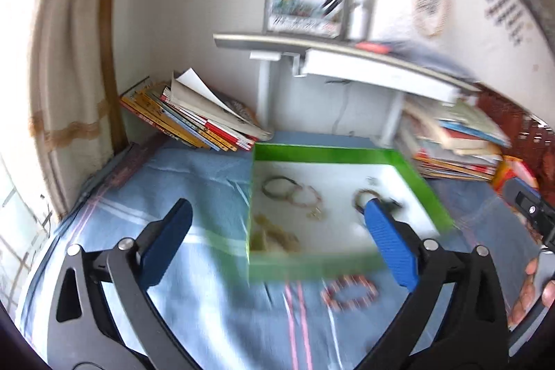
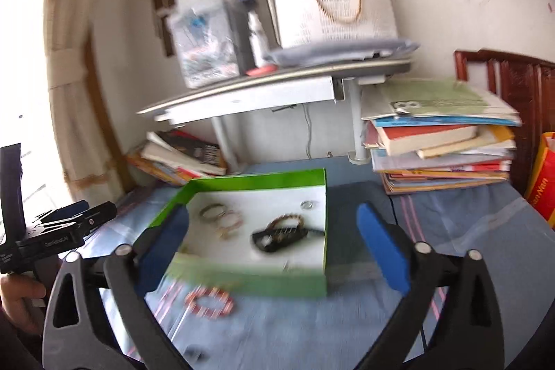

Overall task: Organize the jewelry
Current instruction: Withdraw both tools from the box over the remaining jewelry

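A shallow green box (image 1: pixel 322 154) (image 2: pixel 242 182) with a white floor lies on a blue cloth. Inside it are a dark bangle (image 1: pixel 277 186) (image 2: pixel 211 210), a pink bead bracelet (image 1: pixel 307 196) (image 2: pixel 231 220), a braided bracelet (image 1: pixel 360 198) (image 2: pixel 286 221), a black band (image 2: pixel 277 240) and yellowish pieces (image 1: pixel 274 236). A red bead bracelet (image 1: pixel 350 293) (image 2: pixel 210 300) lies on the cloth in front of the box. My left gripper (image 1: pixel 277 221) hangs open above the box's near left part, nothing between its blue pads. My right gripper (image 2: pixel 274 227) is open too, wide over the box.
Book stacks (image 1: pixel 194 120) (image 2: pixel 440 148) flank a grey desk (image 1: pixel 312 47) (image 2: pixel 270 85) behind the box. A red-and-yellow bag (image 2: pixel 541 175) stands at the right. A hand (image 1: pixel 530 290) (image 2: pixel 17 297) holds the other gripper at each view's edge. Both views are motion-blurred.
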A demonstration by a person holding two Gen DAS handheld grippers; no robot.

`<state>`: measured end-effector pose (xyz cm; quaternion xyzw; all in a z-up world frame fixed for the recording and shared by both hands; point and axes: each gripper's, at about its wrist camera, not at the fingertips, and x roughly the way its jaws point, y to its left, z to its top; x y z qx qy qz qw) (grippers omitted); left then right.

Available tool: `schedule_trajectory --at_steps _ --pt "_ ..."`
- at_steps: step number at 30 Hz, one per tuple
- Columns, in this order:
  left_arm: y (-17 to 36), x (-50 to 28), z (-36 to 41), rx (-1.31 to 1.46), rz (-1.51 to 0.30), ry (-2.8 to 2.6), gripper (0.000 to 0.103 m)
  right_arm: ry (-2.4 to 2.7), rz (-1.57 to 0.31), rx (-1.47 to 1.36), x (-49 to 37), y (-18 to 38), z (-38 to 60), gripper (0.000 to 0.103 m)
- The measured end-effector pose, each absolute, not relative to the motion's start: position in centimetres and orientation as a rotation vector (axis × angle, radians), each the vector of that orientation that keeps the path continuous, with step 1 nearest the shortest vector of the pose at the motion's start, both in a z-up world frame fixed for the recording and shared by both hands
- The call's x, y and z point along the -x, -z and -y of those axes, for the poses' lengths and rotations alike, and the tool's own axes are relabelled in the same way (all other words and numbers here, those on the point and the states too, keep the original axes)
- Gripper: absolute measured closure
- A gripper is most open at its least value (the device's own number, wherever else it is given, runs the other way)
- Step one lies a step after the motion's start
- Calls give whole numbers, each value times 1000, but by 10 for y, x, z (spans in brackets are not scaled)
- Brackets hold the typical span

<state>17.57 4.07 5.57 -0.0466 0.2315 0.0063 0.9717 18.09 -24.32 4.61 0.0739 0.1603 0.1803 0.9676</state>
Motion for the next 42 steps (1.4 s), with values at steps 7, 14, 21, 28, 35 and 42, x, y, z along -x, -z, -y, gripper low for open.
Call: schedule_trajectory --at_steps 7,14,21,28,35,42 --pt "-22 -68 -25 86 -467 9 4 -350 -315 -114 -70 -13 234 4" --pt "1 -7 -13 100 -473 14 4 -365 -331 -68 -6 11 224 4" --pt "11 21 4 82 -490 38 4 -389 -341 -73 23 23 226 4" --pt "10 30 11 72 -490 62 4 -370 -322 -83 35 22 235 4" --pt "9 31 12 76 -496 74 4 -364 -321 -91 34 20 237 4" --pt "11 29 9 88 -500 73 4 -360 -341 -87 30 25 235 4"
